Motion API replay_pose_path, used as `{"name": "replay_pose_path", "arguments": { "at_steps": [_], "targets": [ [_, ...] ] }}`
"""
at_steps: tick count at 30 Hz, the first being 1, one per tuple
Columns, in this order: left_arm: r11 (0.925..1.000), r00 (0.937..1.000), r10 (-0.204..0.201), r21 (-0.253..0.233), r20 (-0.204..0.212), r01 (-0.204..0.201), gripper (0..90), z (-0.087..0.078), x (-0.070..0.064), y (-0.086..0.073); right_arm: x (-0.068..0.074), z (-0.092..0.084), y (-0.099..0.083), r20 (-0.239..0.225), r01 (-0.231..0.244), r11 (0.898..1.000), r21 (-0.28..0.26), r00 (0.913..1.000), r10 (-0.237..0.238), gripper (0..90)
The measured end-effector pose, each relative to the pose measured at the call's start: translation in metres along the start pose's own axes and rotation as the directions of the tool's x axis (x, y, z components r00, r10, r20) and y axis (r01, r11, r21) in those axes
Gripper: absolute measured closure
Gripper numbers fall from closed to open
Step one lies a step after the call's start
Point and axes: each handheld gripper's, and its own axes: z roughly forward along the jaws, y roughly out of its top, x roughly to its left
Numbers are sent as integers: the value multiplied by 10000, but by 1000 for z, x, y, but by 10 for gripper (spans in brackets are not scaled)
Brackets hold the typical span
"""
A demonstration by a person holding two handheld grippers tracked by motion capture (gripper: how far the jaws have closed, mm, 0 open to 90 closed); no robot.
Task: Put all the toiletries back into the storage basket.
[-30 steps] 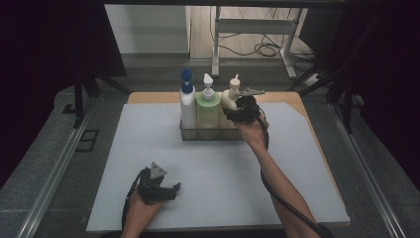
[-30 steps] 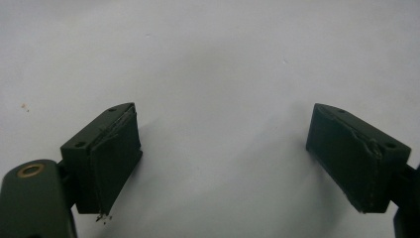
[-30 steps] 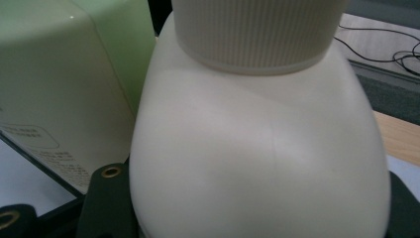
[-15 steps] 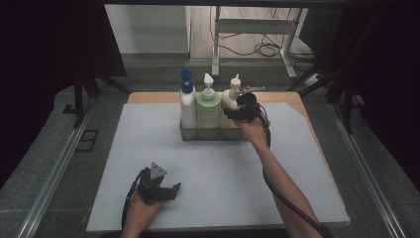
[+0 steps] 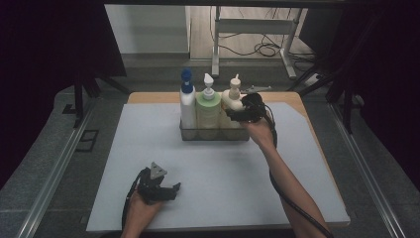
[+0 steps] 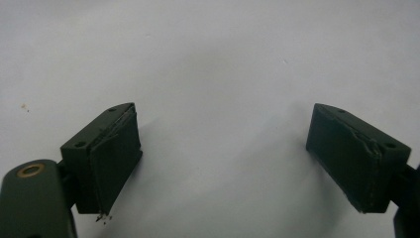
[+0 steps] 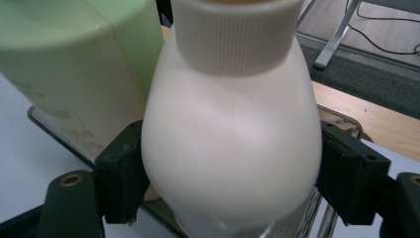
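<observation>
**Cream bottle set in the caddy, jaws easing off**

At the far right end of the wire caddy (image 5: 214, 133), the right gripper (image 5: 237, 113) brackets the cream pump bottle (image 7: 233, 144), which stands upright in the rack beside the green bottle (image 5: 208, 111) and the white bottle with the blue cap (image 5: 187, 101). Its jaws have just been opening; in the right gripper view the pads sit either side of the bottle's round shoulder, the right one a sliver clear and the left one so close that contact cannot be ruled out. The step in hand reads as letting go after placing the bottle in its slot. The next move likely calls for a straight pull-back toward the person, wide enough not to clip the smooth, bulging body or tip it against its green neighbour.

The cream bottle is glossy plastic, pear-shaped, with a ribbed collar under the pump. The green one looks matte and flat-sided. The caddy is thin, dark metal wire on a pale, smooth mat (image 5: 148, 148).

The left gripper (image 6: 223, 163) rests on the mat near the person, jaws spread wide with nothing between them.
</observation>
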Motion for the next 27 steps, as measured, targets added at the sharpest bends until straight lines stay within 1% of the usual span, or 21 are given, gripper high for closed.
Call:
{"name": "replay_pose_path", "arguments": {
  "at_steps": [8,12,14,17,19,23,27],
  "targets": [
    [10000,10000,-26,-23,9,26,131,0,0,0,-4,-11,-15,-242,54,10000,54,9997,-52,231],
    [10000,10000,-23,-18,5,23,132,0,0,0,-4,-18,-21,-409,240,9996,122,9989,-235,234],
    [10000,10000,-21,-18,4,21,132,0,0,0,-4,-22,-25,-452,389,9990,242,9983,-377,234],
    [10000,10000,-17,-2,0,17,131,0,0,0,-5,-28,-30,-522,377,9988,301,9980,-361,245],
    [10000,10000,-20,-3,1,20,132,0,0,0,-7,-31,-32,-504,351,9990,290,9982,-336,269],
    [10000,10000,-22,-5,2,22,132,0,0,0,-13,-38,-38,-565,148,9997,209,9983,-136,337],
    [10000,10000,-19,-5,1,19,131,0,0,0,-20,-41,-42,-482,-45,9995,320,9988,60,394]
  ]
}}
